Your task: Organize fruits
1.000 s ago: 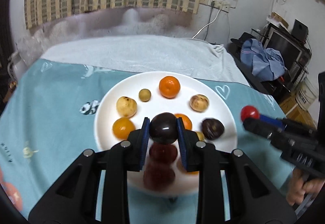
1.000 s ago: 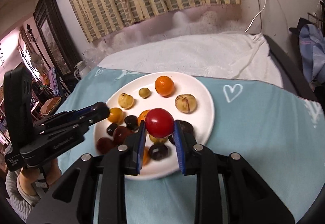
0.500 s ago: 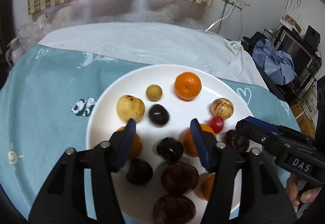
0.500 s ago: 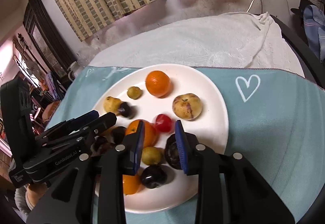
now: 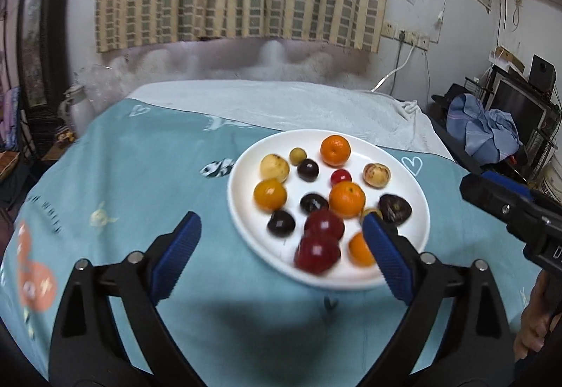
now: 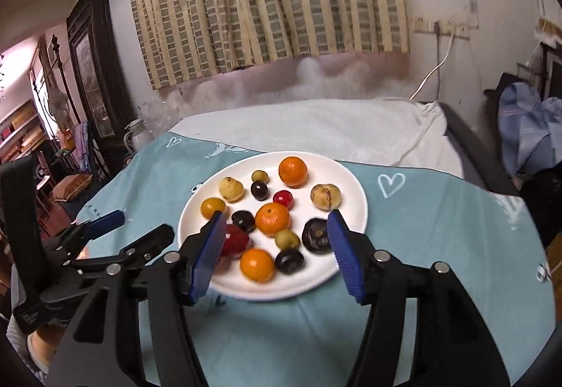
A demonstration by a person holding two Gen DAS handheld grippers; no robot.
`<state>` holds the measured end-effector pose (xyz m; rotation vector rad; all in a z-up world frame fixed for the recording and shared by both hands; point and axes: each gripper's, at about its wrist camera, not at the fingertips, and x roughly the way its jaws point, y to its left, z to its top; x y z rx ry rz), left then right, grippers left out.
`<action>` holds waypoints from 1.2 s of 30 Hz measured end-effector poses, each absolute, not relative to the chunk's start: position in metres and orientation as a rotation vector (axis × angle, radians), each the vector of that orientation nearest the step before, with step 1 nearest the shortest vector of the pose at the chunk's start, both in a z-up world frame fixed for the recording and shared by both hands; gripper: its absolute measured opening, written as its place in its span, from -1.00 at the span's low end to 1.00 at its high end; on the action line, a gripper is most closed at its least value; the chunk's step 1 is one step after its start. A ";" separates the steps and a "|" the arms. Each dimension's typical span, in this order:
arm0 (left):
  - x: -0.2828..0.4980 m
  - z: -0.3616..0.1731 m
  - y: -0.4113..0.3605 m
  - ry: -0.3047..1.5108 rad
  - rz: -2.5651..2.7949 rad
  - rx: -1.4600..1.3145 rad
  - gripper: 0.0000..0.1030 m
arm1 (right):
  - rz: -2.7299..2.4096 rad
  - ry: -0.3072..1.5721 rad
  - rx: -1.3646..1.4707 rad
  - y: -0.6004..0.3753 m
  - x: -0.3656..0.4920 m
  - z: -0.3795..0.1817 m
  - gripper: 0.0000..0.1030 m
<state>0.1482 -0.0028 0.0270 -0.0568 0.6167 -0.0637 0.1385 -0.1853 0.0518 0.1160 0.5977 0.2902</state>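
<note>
Both grippers, left [image 5: 281, 243] & right [image 6: 275, 253], have just been opening w/ nothing between the fingers: you've dropped the dark plum [image 5: 308, 169] & red tomato [image 5: 340, 177] mid-plate [image 5: 242, 211], so they're sorted; next fruit.

1. The white plate [image 6: 351, 183] sits flat on the teal cloth and holds every fruit.
2. Far side: an orange [image 6: 293, 171], a small green fruit [image 6: 260, 175], a pale yellow one [image 6: 230, 189] and a speckled tan one [image 6: 326, 196].
3. Middle: a small red fruit [image 6: 283, 198] and an orange [image 6: 273, 218] among dark plums.
4. Near edge: two red, blurred fruits [image 5: 318, 251], possibly plums.
</note>
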 end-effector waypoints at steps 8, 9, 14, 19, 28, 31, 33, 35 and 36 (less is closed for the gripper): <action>0.090 0.018 0.004 0.602 -0.005 -0.038 0.96 | 0.090 0.463 0.056 -0.199 0.077 0.022 0.97; 0.088 0.016 0.005 0.607 -0.001 -0.035 0.96 | 0.070 0.477 0.025 -0.198 0.080 0.019 0.97; 0.088 0.015 0.007 0.601 0.027 -0.009 0.96 | 0.061 0.585 -0.062 -0.185 0.100 0.006 0.97; 0.086 0.017 0.007 0.594 -0.011 -0.016 0.96 | 0.062 0.594 -0.122 -0.173 0.095 -0.004 0.97; 0.084 0.017 -0.004 0.589 -0.018 0.027 0.96 | 0.100 0.617 -0.132 -0.164 0.087 -0.009 0.97; 0.084 0.017 -0.007 0.593 -0.027 0.038 0.96 | 0.112 0.631 -0.110 -0.164 0.088 -0.010 0.97; 0.084 0.016 -0.009 0.593 -0.027 0.048 0.96 | 0.118 0.636 -0.097 -0.165 0.088 -0.010 0.97; 0.083 0.016 -0.011 0.593 -0.030 0.054 0.96 | 0.125 0.640 -0.084 -0.165 0.089 -0.010 0.97; 0.084 0.016 -0.012 0.595 -0.033 0.056 0.96 | 0.128 0.642 -0.078 -0.166 0.089 -0.010 0.97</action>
